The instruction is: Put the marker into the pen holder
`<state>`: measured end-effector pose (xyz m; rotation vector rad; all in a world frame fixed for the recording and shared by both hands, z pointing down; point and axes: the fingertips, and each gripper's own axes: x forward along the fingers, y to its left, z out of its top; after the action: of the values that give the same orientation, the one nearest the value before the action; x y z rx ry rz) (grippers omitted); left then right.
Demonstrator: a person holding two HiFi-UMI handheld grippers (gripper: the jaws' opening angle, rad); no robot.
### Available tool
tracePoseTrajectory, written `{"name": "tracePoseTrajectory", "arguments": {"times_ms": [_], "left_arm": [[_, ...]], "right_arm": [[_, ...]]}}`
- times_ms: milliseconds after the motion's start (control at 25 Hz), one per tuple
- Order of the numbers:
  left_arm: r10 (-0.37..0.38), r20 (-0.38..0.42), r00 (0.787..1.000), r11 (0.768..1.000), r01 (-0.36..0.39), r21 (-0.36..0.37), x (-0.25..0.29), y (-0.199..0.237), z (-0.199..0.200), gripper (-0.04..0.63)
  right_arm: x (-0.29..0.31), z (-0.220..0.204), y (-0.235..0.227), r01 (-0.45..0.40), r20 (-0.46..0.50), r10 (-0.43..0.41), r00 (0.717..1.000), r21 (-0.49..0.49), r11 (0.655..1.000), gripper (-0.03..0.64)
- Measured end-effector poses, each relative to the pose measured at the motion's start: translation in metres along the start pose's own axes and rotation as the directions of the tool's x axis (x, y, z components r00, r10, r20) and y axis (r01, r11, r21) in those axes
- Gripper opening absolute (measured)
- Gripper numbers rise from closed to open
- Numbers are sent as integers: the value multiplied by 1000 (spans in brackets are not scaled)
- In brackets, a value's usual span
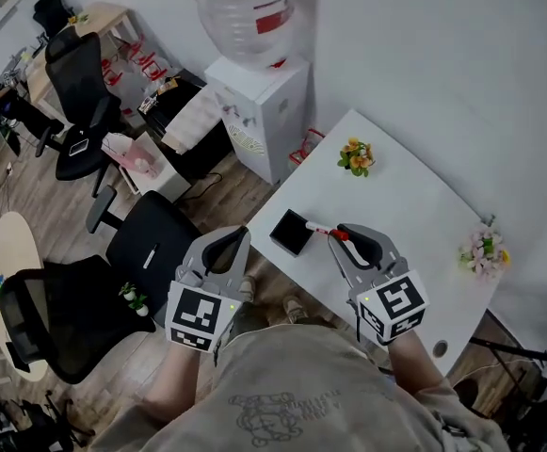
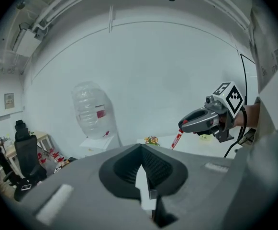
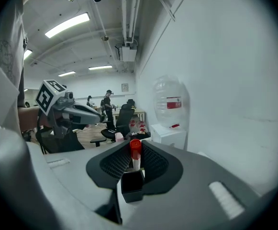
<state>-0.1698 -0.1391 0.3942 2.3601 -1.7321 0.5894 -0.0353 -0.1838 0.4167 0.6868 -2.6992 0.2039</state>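
Note:
A black square pen holder (image 1: 290, 232) stands near the front edge of the white table (image 1: 414, 205). My right gripper (image 1: 342, 234) is shut on a white marker with a red cap (image 1: 325, 231), held just right of and above the holder. In the right gripper view the marker (image 3: 135, 152) stands between the jaws, right above the holder (image 3: 131, 186). My left gripper (image 1: 233, 240) hangs off the table's edge to the holder's left, its jaws together and nothing in them. From the left gripper view I see the right gripper (image 2: 206, 120) and the marker (image 2: 176, 139).
Two small flower pots stand on the table, one at the far edge (image 1: 356, 155) and one at the right (image 1: 483, 250). A water dispenser (image 1: 259, 111) stands beyond the table's left end. Black office chairs (image 1: 146, 243) sit on the floor below my left gripper.

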Motion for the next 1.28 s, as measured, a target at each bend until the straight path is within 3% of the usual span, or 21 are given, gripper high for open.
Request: {"name": "tracePoseTrajectory", "arguments": {"times_ms": [360,760,1040,1280], "left_arm": [[-201,-10,979,978,201,52,21,37,-15,0],[-376,-36,926,923,378,77,47,49,-27,0],[-444,-96,891,887,452,94,60,36,-43,0],[-480,-106,871,869,488,82,67,23,-45,0]], "right_arm": [[35,1,8,173,-75,-171,982,14,985,94],[56,-13,13,307,-182,-297,937,30,951,94],[68,-34,6,347,-233,-327,916,47,937,95],[86,-61,5,319,-284,-288,915,69,945,95]]}}
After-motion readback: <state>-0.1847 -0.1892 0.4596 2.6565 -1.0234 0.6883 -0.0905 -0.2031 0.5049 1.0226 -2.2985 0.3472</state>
